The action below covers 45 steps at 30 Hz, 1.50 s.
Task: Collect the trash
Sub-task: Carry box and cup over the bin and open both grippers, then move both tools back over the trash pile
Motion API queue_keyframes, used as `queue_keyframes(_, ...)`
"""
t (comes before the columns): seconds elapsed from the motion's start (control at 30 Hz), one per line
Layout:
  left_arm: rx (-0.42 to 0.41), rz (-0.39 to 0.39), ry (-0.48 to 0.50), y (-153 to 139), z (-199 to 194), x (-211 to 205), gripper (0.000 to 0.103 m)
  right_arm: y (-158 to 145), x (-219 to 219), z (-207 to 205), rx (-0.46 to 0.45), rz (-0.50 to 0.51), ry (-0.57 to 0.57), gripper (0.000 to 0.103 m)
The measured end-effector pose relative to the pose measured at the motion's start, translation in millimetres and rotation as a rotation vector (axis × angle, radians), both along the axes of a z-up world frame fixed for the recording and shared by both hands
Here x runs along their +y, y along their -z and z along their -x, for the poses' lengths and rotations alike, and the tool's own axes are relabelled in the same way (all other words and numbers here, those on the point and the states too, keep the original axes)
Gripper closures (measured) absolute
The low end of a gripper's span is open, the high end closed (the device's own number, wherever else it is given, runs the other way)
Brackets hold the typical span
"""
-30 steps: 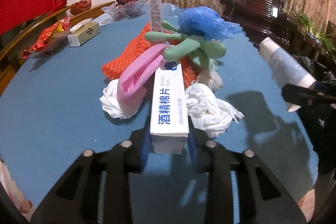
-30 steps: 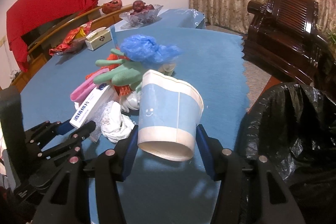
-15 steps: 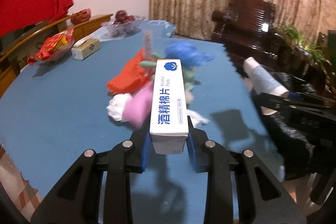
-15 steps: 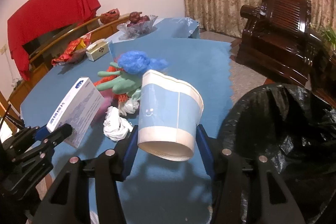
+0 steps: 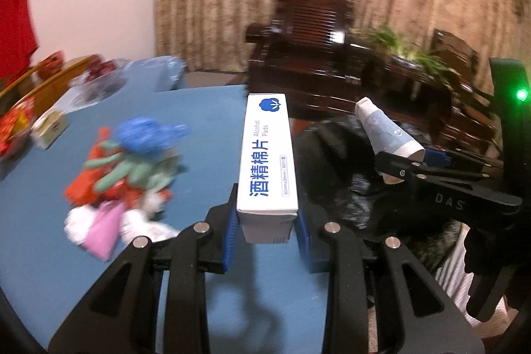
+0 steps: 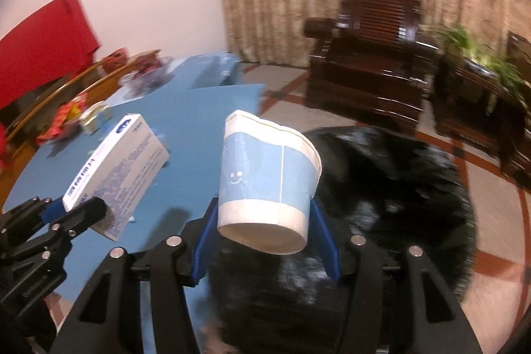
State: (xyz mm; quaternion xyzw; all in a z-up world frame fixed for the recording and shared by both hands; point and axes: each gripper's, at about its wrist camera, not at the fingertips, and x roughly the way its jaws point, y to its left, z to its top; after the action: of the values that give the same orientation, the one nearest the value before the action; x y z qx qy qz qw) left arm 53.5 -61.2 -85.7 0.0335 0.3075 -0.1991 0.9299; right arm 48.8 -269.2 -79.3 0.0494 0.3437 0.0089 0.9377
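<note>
The cup (image 6: 268,184), clamped base-near in the right gripper (image 6: 265,241), hangs over the black bag (image 6: 391,188); the box (image 5: 268,155), long axis pointing far, pinched in the left gripper (image 5: 267,238), sits left over the table (image 5: 205,108), so right is nearer to dropping

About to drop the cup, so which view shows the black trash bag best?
Right wrist: the black trash bag fills the space under and beyond the paper cup. Left wrist catches only a blurred part behind the alcohol pads box.
</note>
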Motion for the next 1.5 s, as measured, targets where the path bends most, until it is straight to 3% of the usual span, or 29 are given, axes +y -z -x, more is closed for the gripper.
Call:
queue_keyframes(0.23,0.014,-0.002,0.132,7.1,-17.4,-58.7,0.074,3.6,-51.7,7.8,0.005,0.017,0.131,0.049)
queue_keyframes(0.47,0.018,0.005,0.205,10.9,-32.0,-100.8,0.072,3.9,-75.3,14.6,-0.003,0.039,0.193,0.046)
queue_keyframes(0.5,0.022,0.009,0.211,11.3,-35.1,-103.6,0.071,3.6,-77.4,14.6,-0.004,0.041,0.196,0.044)
queue_keyframes(0.57,0.027,0.022,0.222,11.7,-37.8,-107.6,0.056,1.9,-80.2,16.0,-0.015,0.056,0.213,0.03)
queue_keyframes(0.67,0.016,0.039,0.22,9.5,-38.1,-103.0,0.046,-0.4,-83.4,16.6,-0.026,0.064,0.223,0.019)
queue_keyframes(0.8,0.013,0.043,0.168,5.9,-38.1,-82.7,0.035,-4.4,-78.9,16.5,-0.047,0.067,0.227,0.006)
queue_keyframes(0.87,-0.002,0.038,0.134,2.5,-37.0,-67.8,0.024,-6.3,-74.1,15.6,-0.058,0.062,0.222,0.006)
queue_keyframes(0.97,-0.027,0.028,0.077,-3.9,-32.9,-38.3,0.015,-8.2,-63.3,11.1,-0.062,0.048,0.193,0.006)
queue_keyframes(1.27,-0.058,-0.001,-0.14,-16.9,-27.3,59.1,0.013,-10.8,7.1,-12.3,-0.084,0.024,0.04,0.006)
queue_keyframes(1.5,-0.049,-0.033,-0.284,-11.4,-20.1,124.6,0.013,-4.8,76.5,-32.5,-0.099,0.02,-0.115,0.006)
